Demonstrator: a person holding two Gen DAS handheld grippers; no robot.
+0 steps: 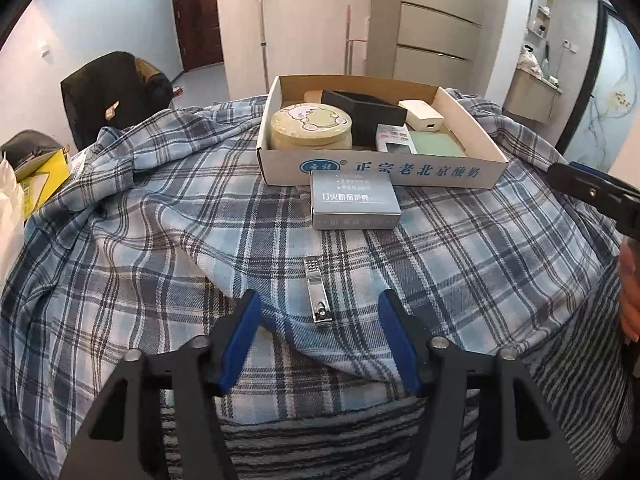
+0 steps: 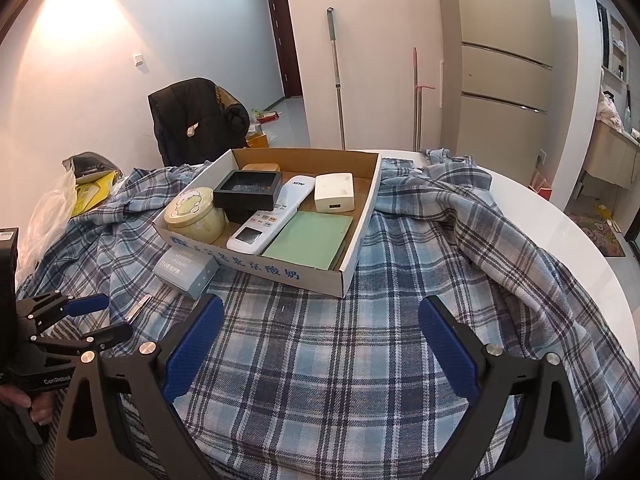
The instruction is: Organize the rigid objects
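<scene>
On the plaid cloth (image 1: 160, 216) in front of us lies a metal nail clipper (image 1: 317, 292), just beyond the left gripper (image 1: 320, 312), whose blue pads stand apart on either side of it without touching. Farther off we see a silver box (image 1: 354, 200) resting against the near wall of the cardboard tray (image 1: 384, 170). Inside the tray sit a round tin (image 2: 196, 214), a black box (image 2: 248, 190), a white remote (image 2: 276, 216), a white charger (image 2: 334, 192) and a green pad (image 2: 308, 240). Our right gripper (image 2: 320, 320) hovers near the tray, jaws spread wide, nothing between them.
</scene>
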